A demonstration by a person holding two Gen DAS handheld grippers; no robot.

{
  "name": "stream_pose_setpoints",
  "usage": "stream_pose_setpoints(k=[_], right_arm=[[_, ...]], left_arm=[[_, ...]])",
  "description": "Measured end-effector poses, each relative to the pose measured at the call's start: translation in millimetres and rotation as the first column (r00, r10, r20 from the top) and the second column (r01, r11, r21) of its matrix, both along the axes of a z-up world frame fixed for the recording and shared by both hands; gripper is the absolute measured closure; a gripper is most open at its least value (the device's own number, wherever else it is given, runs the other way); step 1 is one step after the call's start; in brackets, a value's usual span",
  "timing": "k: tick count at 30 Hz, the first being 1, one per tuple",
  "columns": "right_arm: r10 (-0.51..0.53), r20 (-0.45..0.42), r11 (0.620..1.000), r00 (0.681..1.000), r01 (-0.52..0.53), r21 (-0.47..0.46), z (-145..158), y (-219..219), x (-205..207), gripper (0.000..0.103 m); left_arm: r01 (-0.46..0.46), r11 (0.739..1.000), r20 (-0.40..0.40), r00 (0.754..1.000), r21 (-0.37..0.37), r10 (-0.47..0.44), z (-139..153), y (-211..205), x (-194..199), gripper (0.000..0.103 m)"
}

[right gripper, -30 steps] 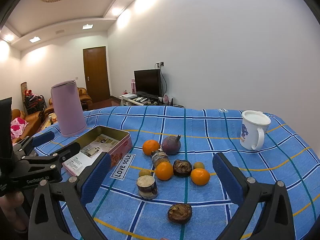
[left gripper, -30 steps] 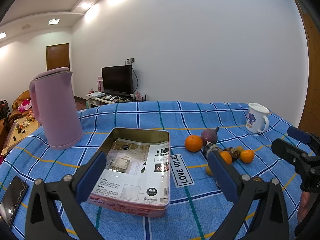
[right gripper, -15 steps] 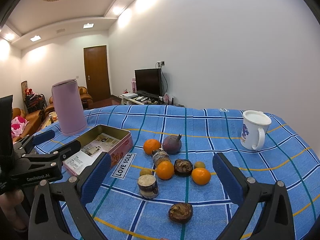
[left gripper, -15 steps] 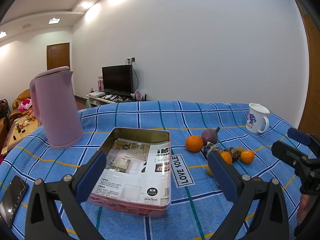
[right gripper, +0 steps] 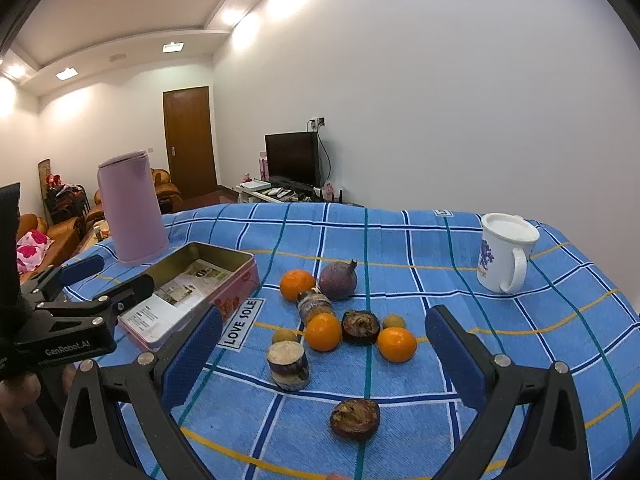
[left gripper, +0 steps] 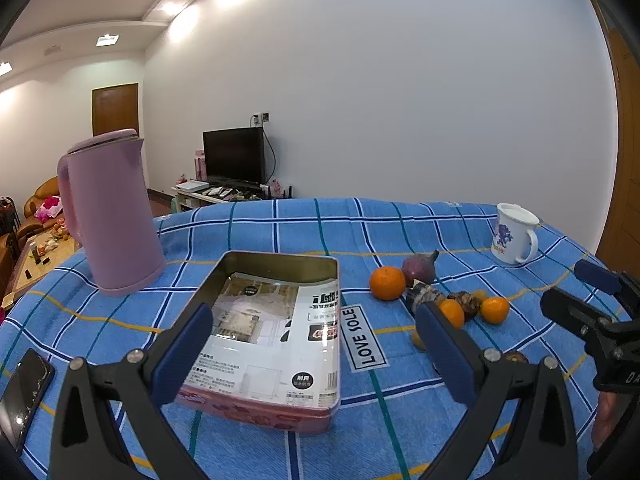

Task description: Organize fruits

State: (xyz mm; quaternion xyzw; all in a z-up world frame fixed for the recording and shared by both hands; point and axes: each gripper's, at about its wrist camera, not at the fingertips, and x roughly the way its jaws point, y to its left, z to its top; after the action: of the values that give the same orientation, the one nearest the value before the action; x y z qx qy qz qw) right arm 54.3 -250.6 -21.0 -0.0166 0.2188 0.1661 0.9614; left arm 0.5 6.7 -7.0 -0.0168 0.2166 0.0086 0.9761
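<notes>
Fruits (right gripper: pixel 336 320) clustered mid tabletop (right gripper: pixel 440 264), tin (left gripper: pixel 276 332) close left, kettle (left gripper: pixel 112 216) behind it; bare cloth before mug (right gripper: pixel 504 256)

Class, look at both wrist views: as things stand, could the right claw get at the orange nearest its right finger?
Probably yes. The right claw is open and holds nothing, and the orange lies on the cloth between its fingers' line of sight, uncovered. A small yellow fruit and a brown halved fruit sit close, so they might get nudged.

Three oranges (right gripper: pixel 297 284) (right gripper: pixel 323 331) (right gripper: pixel 397 344), one purple fruit (right gripper: pixel 338 280), two small yellow fruits (right gripper: pixel 284 336) (right gripper: pixel 394 321), two brown halves (right gripper: pixel 360 326) (right gripper: pixel 355 418), two cut chunks (right gripper: pixel 288 365) (right gripper: pixel 314 305), one tin (right gripper: pixel 234 270), one kettle (right gripper: pixel 132 206), one mug (right gripper: pixel 505 257), one phone (left gripper: pixel 22 392).
</notes>
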Motion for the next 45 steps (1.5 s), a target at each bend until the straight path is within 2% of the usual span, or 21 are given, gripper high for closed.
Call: stream_pose_setpoints(k=[11, 19, 21, 23, 24, 30, 35, 36, 38, 40, 45], right_arm=[[-0.044, -0.026, 0.999, 0.999, 0.044, -0.011, -15.9, -17.4, 2.1, 0.001], [-0.071, -0.089, 0.995, 0.993, 0.064, -0.082, -40.3, -31.5, 7.9, 0.002], [-0.05, -0.113, 0.995, 0.992, 0.039, -0.096, -45.1, -28.8, 10.7, 0.012], [-0.024, -0.153, 0.994, 0.988, 0.008, -0.106, -51.2, -23.6, 16.3, 0.033], [-0.009, -0.178, 0.994, 0.984, -0.01, -0.106, -54.5, -21.5, 19.3, 0.035], [0.028, -0.219, 0.989, 0.975, -0.058, -0.132, -61.2, -10.8, 24.4, 0.036], [0.033, -0.291, 0.988, 0.956, -0.074, -0.132, -69.2, -10.4, 33.8, 0.037], [0.028, -0.325, 0.989, 0.945, -0.074, -0.13, -74.1, -11.1, 38.8, 0.038], [0.028, -0.375, 0.99, 0.927, -0.078, -0.119, -80.9, -13.1, 45.7, 0.053], [0.029, -0.401, 0.991, 0.916, -0.079, -0.108, -86.0, -14.6, 48.9, 0.061], [0.042, -0.369, 0.993, 0.928, -0.08, -0.088, -80.9, -17.3, 43.4, 0.061]], left_arm=[[0.019, 1.0, -0.027, 0.999, 0.006, -0.019, -11.2, -8.6, 3.4, 0.0], [0.052, 0.999, -0.065, 0.997, 0.009, -0.051, -23.3, -21.8, 7.7, 0.0], [0.068, 0.998, -0.07, 0.995, 0.014, -0.067, -24.2, -26.5, 7.6, 0.0], [0.081, 0.996, -0.068, 0.995, 0.026, -0.079, -23.9, -32.1, 7.1, 0.0], [0.086, 0.996, -0.069, 0.994, 0.029, -0.083, -24.0, -33.9, 7.0, 0.0], [0.105, 0.994, -0.082, 0.991, 0.025, -0.103, -24.9, -37.9, 9.4, 0.0], [0.119, 0.993, -0.091, 0.989, 0.027, -0.116, -27.1, -42.0, 11.1, 0.0], [0.122, 0.992, -0.098, 0.988, 0.026, -0.119, -27.8, -42.5, 12.2, 0.0], [0.128, 0.992, -0.106, 0.987, 0.022, -0.125, -28.8, -44.2, 14.3, 0.001], [0.141, 0.99, -0.113, 0.984, 0.023, -0.137, -29.6, -47.5, 15.5, 0.004], [0.201, 0.98, -0.166, 0.966, 0.004, -0.197, -36.8, -61.2, 25.1, 0.017]])
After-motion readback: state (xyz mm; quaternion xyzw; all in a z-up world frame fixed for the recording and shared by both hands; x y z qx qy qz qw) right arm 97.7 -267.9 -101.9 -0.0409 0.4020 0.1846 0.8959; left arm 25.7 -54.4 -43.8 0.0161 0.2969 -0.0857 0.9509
